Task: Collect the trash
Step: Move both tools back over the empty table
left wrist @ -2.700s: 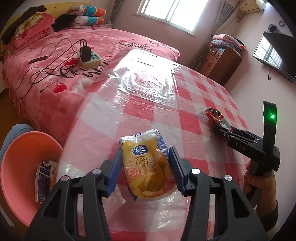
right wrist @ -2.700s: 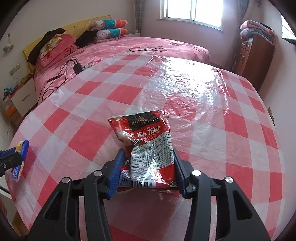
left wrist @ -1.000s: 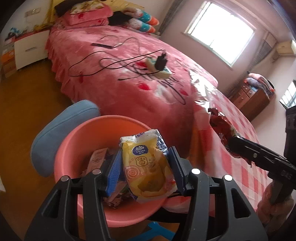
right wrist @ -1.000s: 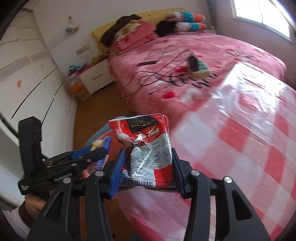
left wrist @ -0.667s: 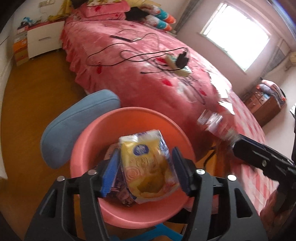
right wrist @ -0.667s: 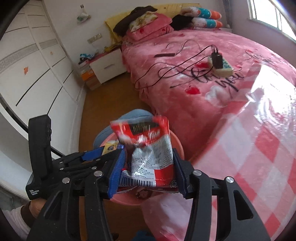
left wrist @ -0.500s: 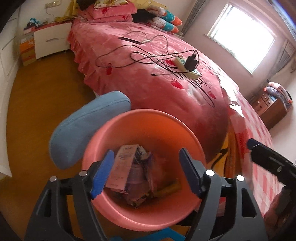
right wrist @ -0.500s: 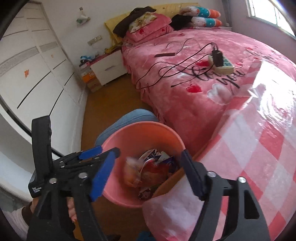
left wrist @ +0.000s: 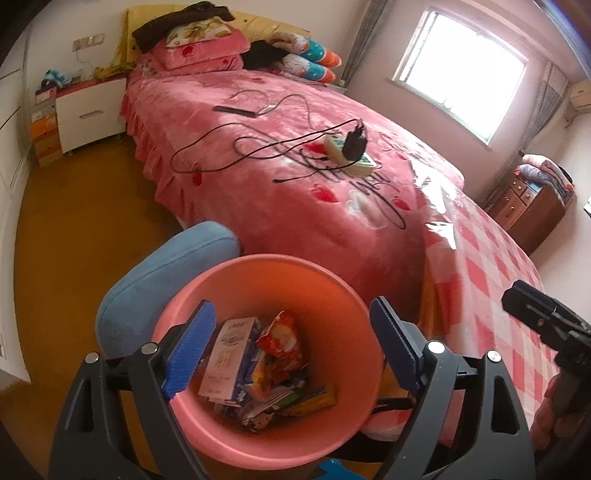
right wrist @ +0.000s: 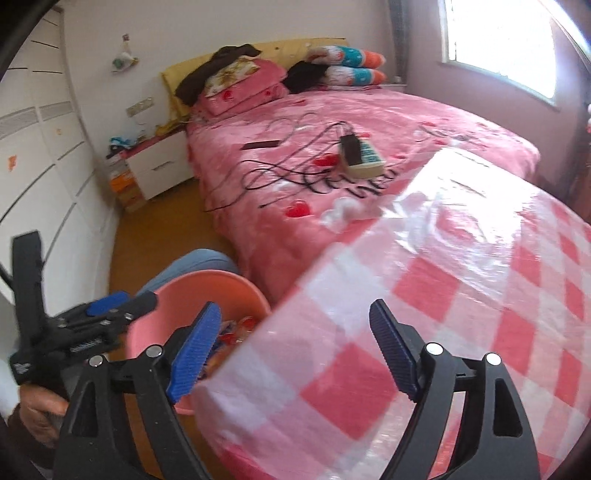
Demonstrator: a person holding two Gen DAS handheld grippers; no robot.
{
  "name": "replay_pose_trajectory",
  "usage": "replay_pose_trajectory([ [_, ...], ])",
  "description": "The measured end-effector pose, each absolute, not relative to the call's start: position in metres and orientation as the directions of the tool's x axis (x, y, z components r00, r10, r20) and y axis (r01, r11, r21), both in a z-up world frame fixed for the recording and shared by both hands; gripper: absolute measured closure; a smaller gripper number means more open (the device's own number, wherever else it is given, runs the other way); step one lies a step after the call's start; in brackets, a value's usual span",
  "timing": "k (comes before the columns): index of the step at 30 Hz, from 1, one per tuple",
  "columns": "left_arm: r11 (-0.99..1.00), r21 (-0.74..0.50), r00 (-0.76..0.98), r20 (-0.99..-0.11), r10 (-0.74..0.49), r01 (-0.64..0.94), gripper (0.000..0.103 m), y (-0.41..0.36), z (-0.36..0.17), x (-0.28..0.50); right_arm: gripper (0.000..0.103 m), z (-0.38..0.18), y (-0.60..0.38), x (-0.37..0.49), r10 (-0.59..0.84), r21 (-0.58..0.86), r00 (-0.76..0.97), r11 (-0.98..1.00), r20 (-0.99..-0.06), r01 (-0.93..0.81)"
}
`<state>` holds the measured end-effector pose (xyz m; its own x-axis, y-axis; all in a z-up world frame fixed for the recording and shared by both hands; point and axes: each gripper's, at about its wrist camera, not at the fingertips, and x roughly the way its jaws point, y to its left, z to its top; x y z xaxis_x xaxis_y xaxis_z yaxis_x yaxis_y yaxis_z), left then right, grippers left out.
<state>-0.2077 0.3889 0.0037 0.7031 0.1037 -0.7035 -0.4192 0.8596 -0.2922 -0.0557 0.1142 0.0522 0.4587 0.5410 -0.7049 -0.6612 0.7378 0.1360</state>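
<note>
Wrappers [left wrist: 275, 363] lie in the near bin [left wrist: 332, 295]; left gripper [left wrist: 291, 343] and right gripper [right wrist: 295, 343] are opening, empty; visible table [right wrist: 461, 277] bare.

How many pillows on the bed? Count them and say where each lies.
3 in view: two pink pillows stacked at the headboard under dark clothes, and one striped bolster beside them toward the window. The clothes may hide more.

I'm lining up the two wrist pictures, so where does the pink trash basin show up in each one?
Left wrist: pink trash basin at bottom centre, seen between the fingers of the open hand-held gripper.
Right wrist: basin at lower left, partly hidden by the checkered table.
Shared landmark: the power strip on the pink bed.
</note>
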Motion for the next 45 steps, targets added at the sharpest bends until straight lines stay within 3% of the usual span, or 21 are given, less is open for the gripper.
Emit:
replay_pose_trajectory([
  [22, 0.929, -0.261, 0.758, -0.652, 0.029, -0.261, 0.012, 0.31, 0.044, -0.164, 0.02, 0.05, 0.025, -0.037, 0.391, 0.062, 0.622, 0.874, -0.679, -0.482],
  [45, 0.972, -0.182, 0.754, -0.656, -0.009, -0.147, 0.009, 0.226, 0.055, -0.118, 0.02, 0.05, -0.073, -0.022, 0.261, 0.06, 0.729, 0.955, -0.633, -0.29],
])
